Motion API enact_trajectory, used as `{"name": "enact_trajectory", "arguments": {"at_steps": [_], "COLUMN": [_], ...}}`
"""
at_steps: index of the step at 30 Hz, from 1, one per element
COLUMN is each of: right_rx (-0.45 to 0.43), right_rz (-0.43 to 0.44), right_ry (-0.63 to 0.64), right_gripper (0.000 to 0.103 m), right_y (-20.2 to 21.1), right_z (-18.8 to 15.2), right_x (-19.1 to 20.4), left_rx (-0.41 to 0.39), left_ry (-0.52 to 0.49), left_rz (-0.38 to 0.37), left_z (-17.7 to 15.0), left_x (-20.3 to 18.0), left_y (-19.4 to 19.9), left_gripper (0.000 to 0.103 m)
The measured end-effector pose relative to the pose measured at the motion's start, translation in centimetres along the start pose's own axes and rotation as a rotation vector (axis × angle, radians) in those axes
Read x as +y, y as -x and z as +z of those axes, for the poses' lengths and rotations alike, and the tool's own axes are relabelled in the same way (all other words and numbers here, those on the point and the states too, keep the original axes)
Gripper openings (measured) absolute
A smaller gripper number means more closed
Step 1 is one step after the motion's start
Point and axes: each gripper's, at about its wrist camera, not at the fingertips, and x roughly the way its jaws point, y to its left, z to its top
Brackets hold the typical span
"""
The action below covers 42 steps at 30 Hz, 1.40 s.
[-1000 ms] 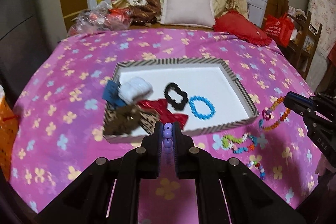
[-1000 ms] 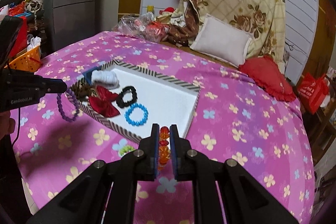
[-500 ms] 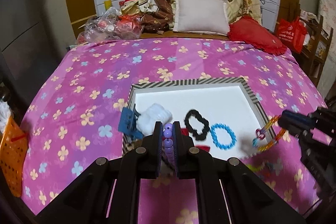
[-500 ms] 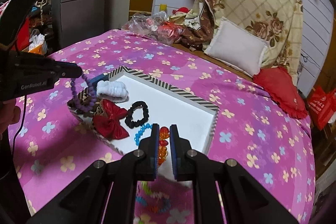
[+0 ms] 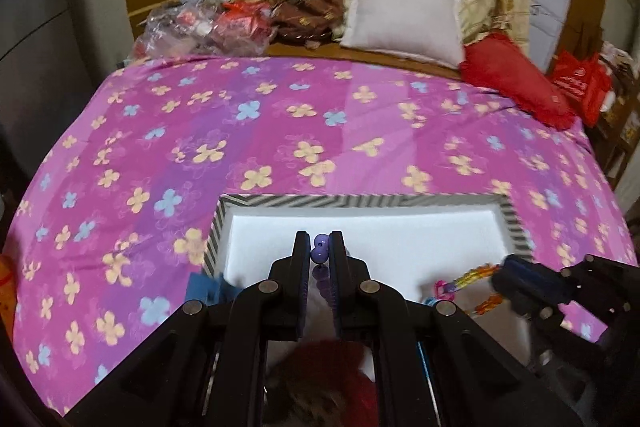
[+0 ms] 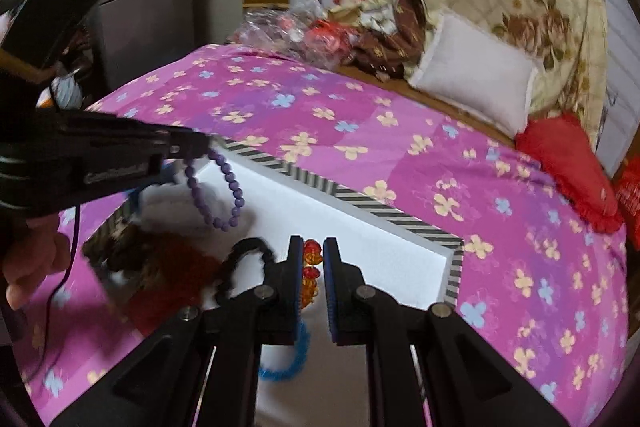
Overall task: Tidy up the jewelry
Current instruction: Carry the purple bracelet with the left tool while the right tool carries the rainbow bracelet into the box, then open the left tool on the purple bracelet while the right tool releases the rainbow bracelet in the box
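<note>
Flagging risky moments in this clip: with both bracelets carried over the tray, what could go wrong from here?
1. The purple bead bracelet dangles from the left hand-held gripper above the white scrunchie; released here, it may land on top and tangle.
2. The orange bead bracelet in the right hand-held gripper could drop onto the black scrunchie.

Our left gripper (image 5: 319,254) is clamped on a purple bead bracelet (image 5: 320,255), whose beads trail down between the jaws. Below it we see the white tray (image 5: 360,202) with its striped rim, lying on the pink flowered bedspread (image 5: 240,131). At the lower right our right gripper (image 5: 505,273) reaches in over the tray, holding an orange and multicoloured bead bracelet (image 5: 472,277). A blue item (image 5: 200,289) sits at the tray's left edge, and something red (image 5: 328,367) shows blurred beneath our fingers. A white pillow (image 5: 404,23) and red cushion (image 5: 516,79) lie at the far end.
</note>
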Motion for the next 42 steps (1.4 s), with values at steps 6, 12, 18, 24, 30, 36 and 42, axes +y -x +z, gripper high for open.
{"name": "enact_trajectory", "arguments": {"at_steps": [6,12,18,24,30,36,42], "right_rx": [0.129,0.2,0.21,0.169,0.097,0.04,0.0], "right_rz": [-0.001,-0.002,0.032,0.04,0.06,0.062,0.057], "right_ry": [-0.128,-0.135,-0.074,-0.102,-0.122,-0.139,-0.156], "right_gripper": [0.01,0.01,0.012,0.041,0.044,0.051,0.054], "right_y": [-5.5,-8.0,-8.5,-6.0,-1.2,3.3,7.7], "right_z": [-1.4,-2.2,-1.7,-2.3,-3.7,-5.9,-8.7], "right_x": [-3.9,-3.8,-0.9,-0.5,0.0,1.0,2.6], "left_rx": [0.084,0.115,0.098,0.09,0.049,-0.007,-0.047], "left_ry": [0.053,0.076,0.094,0.078,0.075,0.04,0.014], "left_rz": [0.074,0.113,0.117,0.065,0.052,0.075,0.059], "left_z": [-0.5,-0.7,-1.0,-1.4,-3.2,-6.7,-10.0], "left_x": [2.8,4.2,4.3,3.9,3.5,2.4,0.8], "left_y": [-4.5,-6.0,-5.6,-3.6,0.1,4.4,8.2], "left_gripper": [0.012,0.012,0.012,0.034,0.035,0.035,0.035]}}
